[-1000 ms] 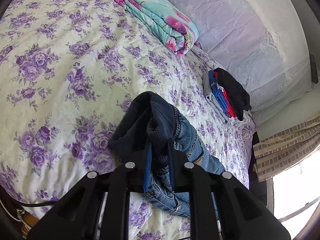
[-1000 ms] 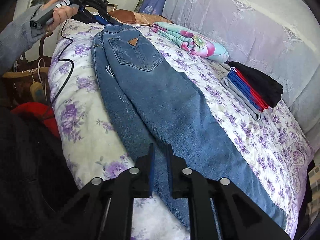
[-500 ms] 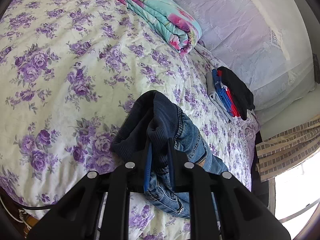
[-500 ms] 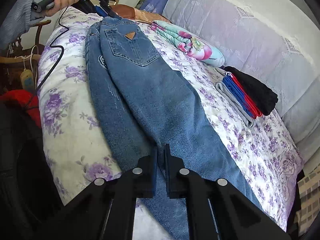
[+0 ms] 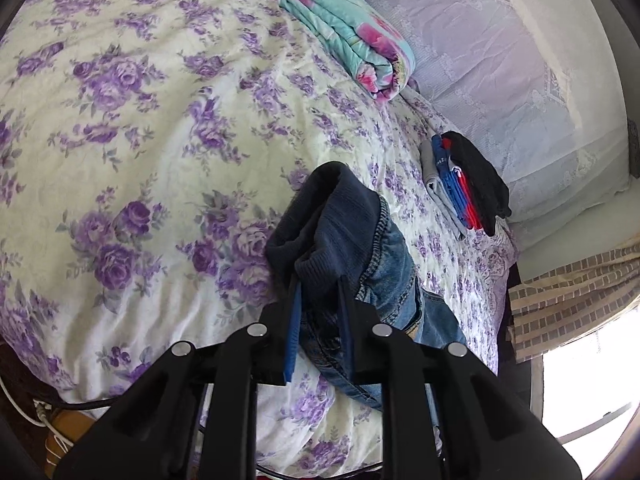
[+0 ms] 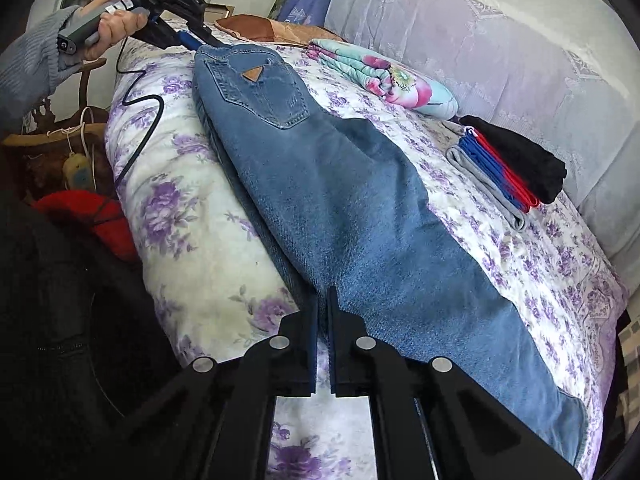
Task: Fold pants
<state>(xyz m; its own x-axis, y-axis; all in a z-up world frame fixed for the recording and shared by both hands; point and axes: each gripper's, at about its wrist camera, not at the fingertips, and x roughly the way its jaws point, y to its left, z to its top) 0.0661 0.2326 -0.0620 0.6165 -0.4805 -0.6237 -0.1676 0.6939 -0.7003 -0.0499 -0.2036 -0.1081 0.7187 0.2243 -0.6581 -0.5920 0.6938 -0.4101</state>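
Already the jeans [image 6: 352, 200] lie folded lengthwise, leg on leg, across the floral bedspread [image 5: 132, 128]. At twelve o'clock the left gripper [image 5: 318, 312] clamps the waistband; the right gripper [image 6: 323, 320], nearly closed, seems to pinch the legs' near edge. Crosswise folds remain.

The left claw [image 5: 320, 304] angles down at the bed [image 5: 132, 152], its pads clamped on the bunched waistband of the jeans [image 5: 344, 248]; its jaws have just been opening a little. A hand [image 6: 114, 24] in a grey knit sleeve holds it. The right claw [image 6: 323, 312] angles down too, jaws nearly together at the jeans' near edge.
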